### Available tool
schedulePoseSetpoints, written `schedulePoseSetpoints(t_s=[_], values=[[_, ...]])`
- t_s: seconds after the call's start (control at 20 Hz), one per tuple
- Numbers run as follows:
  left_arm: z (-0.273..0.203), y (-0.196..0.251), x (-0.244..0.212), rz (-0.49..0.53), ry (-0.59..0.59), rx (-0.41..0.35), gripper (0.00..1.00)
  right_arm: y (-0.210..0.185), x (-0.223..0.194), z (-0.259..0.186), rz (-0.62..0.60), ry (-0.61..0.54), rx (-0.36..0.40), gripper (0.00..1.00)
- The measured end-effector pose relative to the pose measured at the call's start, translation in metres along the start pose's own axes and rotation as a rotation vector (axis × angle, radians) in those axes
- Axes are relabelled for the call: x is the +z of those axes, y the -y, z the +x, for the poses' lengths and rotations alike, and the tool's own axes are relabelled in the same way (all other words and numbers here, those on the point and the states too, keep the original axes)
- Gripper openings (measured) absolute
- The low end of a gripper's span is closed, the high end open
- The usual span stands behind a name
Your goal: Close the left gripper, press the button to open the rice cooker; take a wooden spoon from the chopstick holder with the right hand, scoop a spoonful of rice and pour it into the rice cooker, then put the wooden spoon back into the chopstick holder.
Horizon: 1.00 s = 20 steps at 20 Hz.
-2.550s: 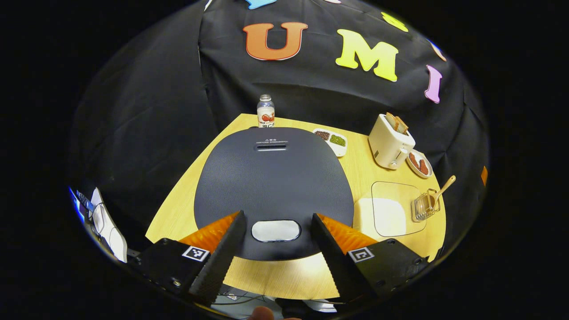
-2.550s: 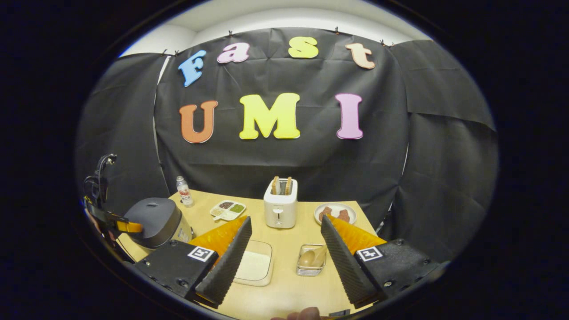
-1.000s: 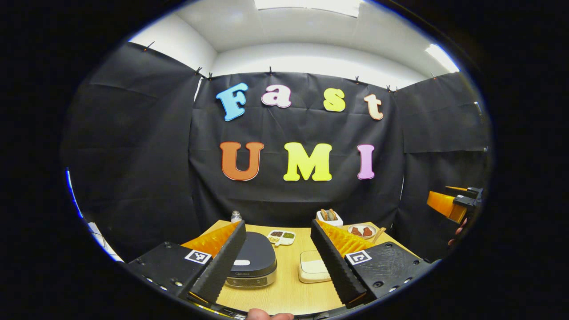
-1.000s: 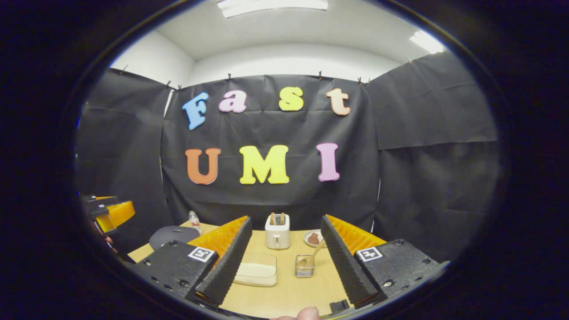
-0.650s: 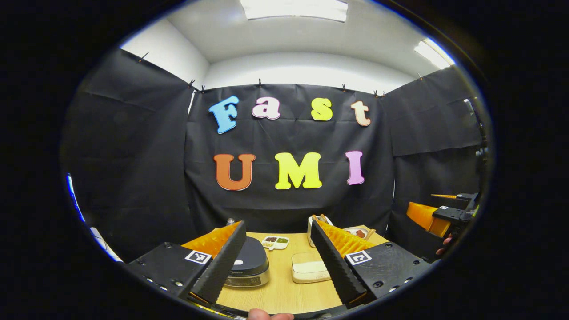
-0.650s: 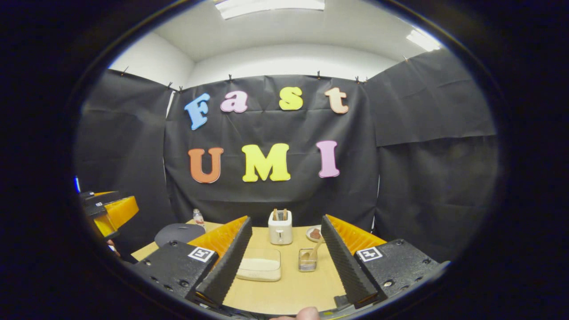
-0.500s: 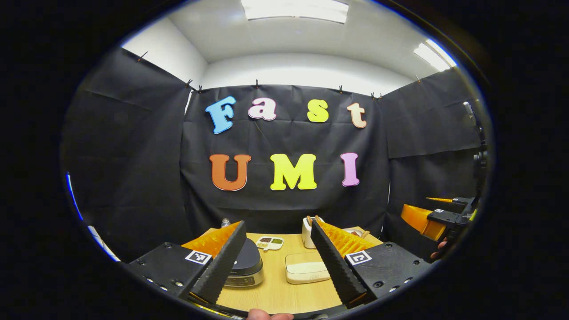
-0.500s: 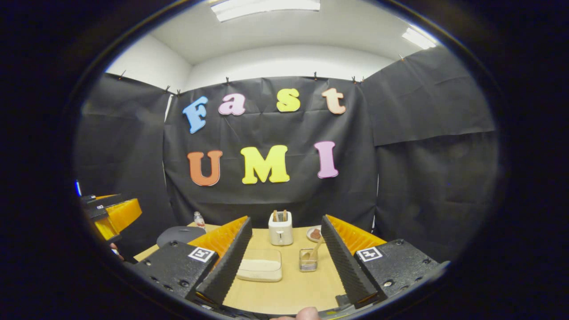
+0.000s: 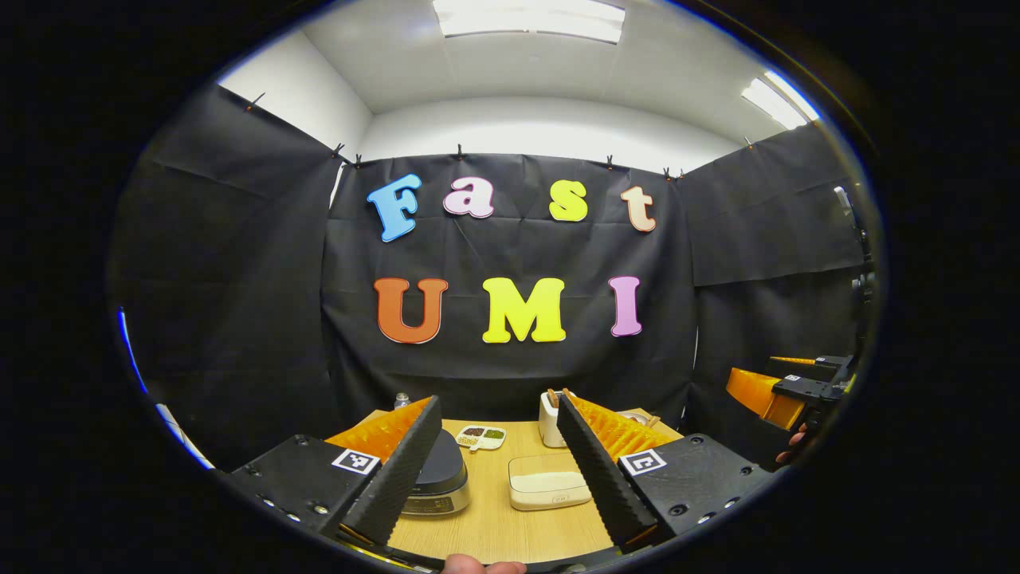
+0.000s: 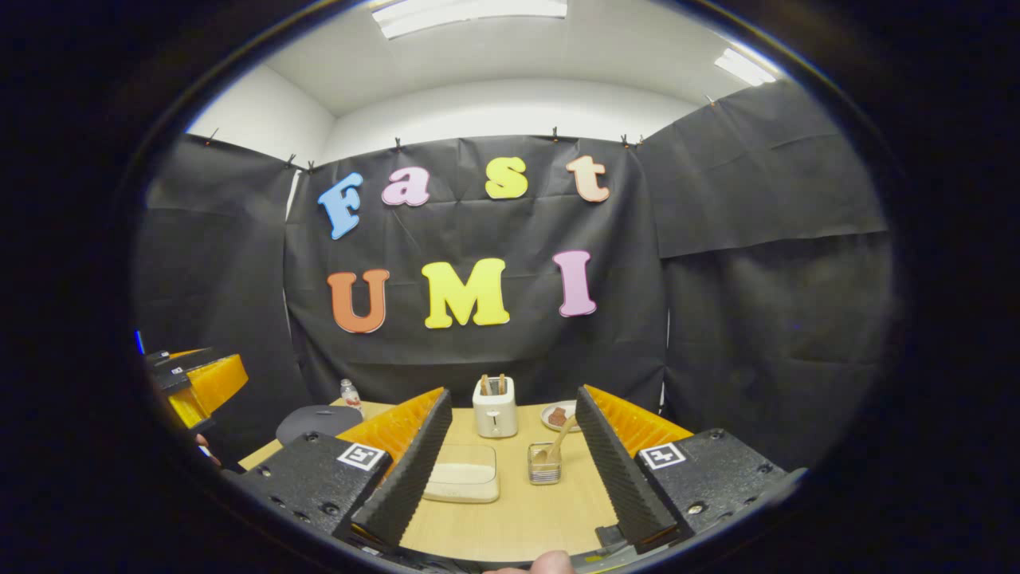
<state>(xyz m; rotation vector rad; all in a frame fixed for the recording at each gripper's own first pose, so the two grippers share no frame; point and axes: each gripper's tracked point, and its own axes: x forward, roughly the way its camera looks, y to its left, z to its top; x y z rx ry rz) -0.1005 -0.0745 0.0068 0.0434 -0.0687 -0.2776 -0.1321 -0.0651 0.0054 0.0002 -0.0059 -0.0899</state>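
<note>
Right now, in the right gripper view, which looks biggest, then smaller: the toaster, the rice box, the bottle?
1. Rice box, though it sits nearest the camera.
2. Toaster.
3. Bottle, farthest back, so its true size is unsure.

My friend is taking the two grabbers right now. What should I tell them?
Left gripper: open, holding nothing, back from the table.
Right gripper: open, holding nothing, also held back.
The rice cooker sits on the table's left with its lid down. The flat box of rice is beside it. The wooden spoon stands in the chopstick holder.
Done: nothing that shows.
Left: shut the left gripper, press the cooker's button, take the spoon, scoop rice, pour it into the cooker, put the spoon back.
</note>
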Motion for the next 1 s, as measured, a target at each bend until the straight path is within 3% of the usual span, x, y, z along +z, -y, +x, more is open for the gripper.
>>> schedulePoseSetpoints(t_s=[1.0], values=[[-0.007, -0.016, -0.009, -0.016, -0.029, 0.032, 0.94, -0.022, -0.007, 0.000, -0.022, -0.023, 0.067, 1.00]])
